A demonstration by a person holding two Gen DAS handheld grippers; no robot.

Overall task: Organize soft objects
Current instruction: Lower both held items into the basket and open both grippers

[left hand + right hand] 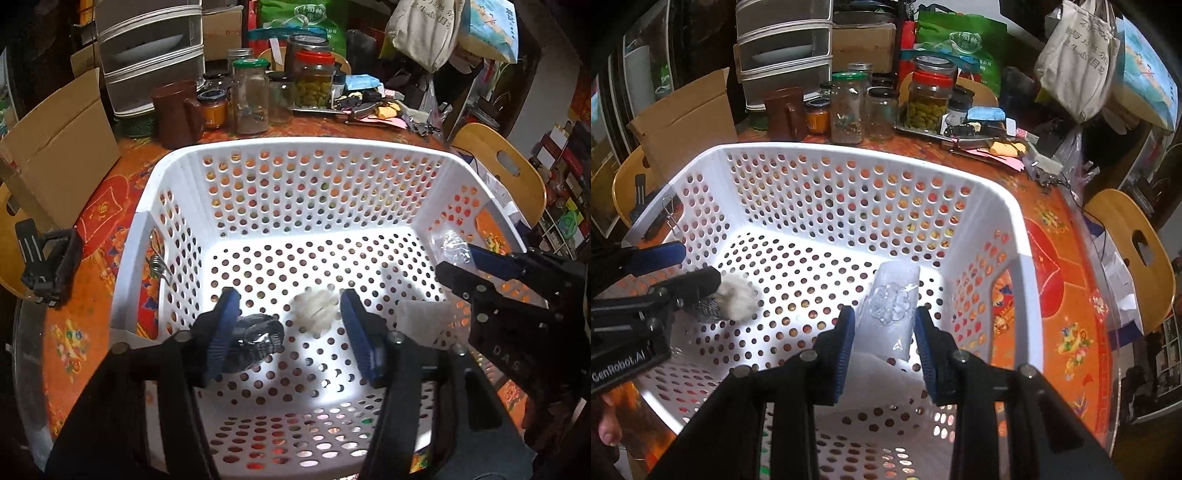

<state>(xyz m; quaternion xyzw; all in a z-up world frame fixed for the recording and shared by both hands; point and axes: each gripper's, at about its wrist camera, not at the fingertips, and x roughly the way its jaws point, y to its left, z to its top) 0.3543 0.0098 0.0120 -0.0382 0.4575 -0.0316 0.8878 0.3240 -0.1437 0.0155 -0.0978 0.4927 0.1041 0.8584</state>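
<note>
White basket (162, 177) holds all: pompom (314, 309), grey sock (255, 338), clear packet (892, 306), pad (424, 321) on floor. My left tongs (290, 317) spread above pompom; right tongs (884, 338) spread astride packet, nothing pinched. Judging drop-off step done; next, lift both clear.

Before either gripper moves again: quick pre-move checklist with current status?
1. Left gripper open, nothing between the pads: ok.
2. Right gripper open around the clear packet; whether the pads touch it: cannot tell.
3. Soft items inside the white basket: white fluffy ball, dark wrapped bundle, white pad, clear packet all on its floor: ok.
4. Grippers apart from each other: right gripper at the left view's right edge, gap visible: ok.
5. Metal clip on the basket's left wall, apart from both grippers: ok.
6. Soft items left outside the basket: cannot tell.
</note>
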